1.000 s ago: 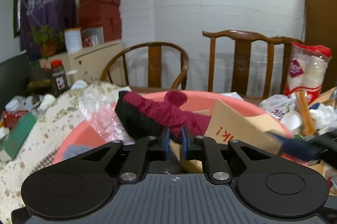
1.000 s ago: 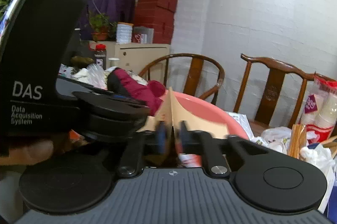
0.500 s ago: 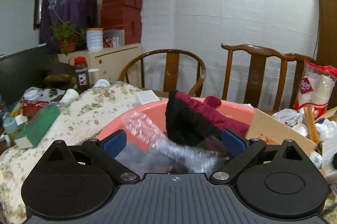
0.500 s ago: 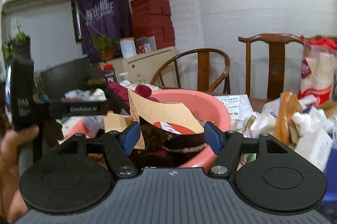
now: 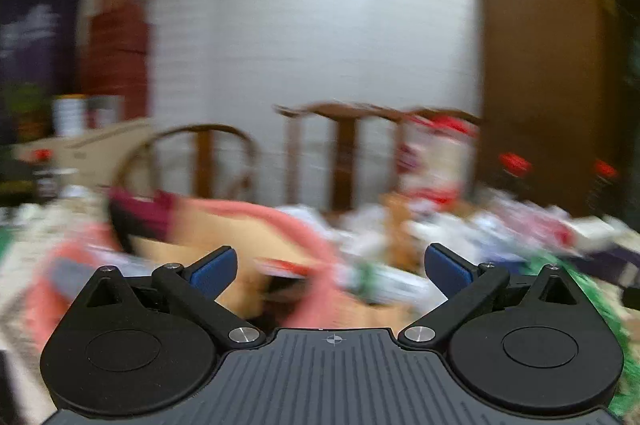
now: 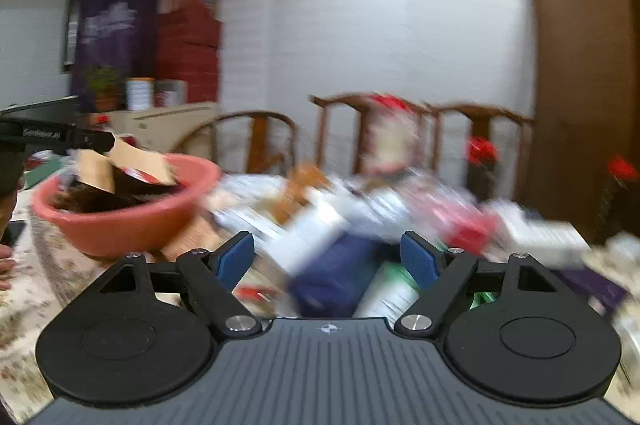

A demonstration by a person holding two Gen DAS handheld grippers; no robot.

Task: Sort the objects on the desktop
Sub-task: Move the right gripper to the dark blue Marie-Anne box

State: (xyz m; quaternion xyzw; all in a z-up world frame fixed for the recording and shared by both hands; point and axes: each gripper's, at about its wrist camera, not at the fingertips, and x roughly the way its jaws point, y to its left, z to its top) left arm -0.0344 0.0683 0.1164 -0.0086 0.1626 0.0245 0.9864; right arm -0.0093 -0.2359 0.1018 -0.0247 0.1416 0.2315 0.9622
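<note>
Both grippers were between drops, swinging from the pink basin point(image 6: 120, 221) toward the clutter pile point(image 6: 360, 209) at 12 to 2 o'clock. The left gripper point(image 5: 330, 267) stood fully spread, empty; the right gripper point(image 6: 328, 257) had just been opening, nothing between its pads. The basin sat at 10 o'clock in the right view, a cardboard piece point(image 6: 140, 161) in it leaning, long axis toward 10 o'clock. Next move, as judged: pick one item from the blurred pile and close on it.
</note>
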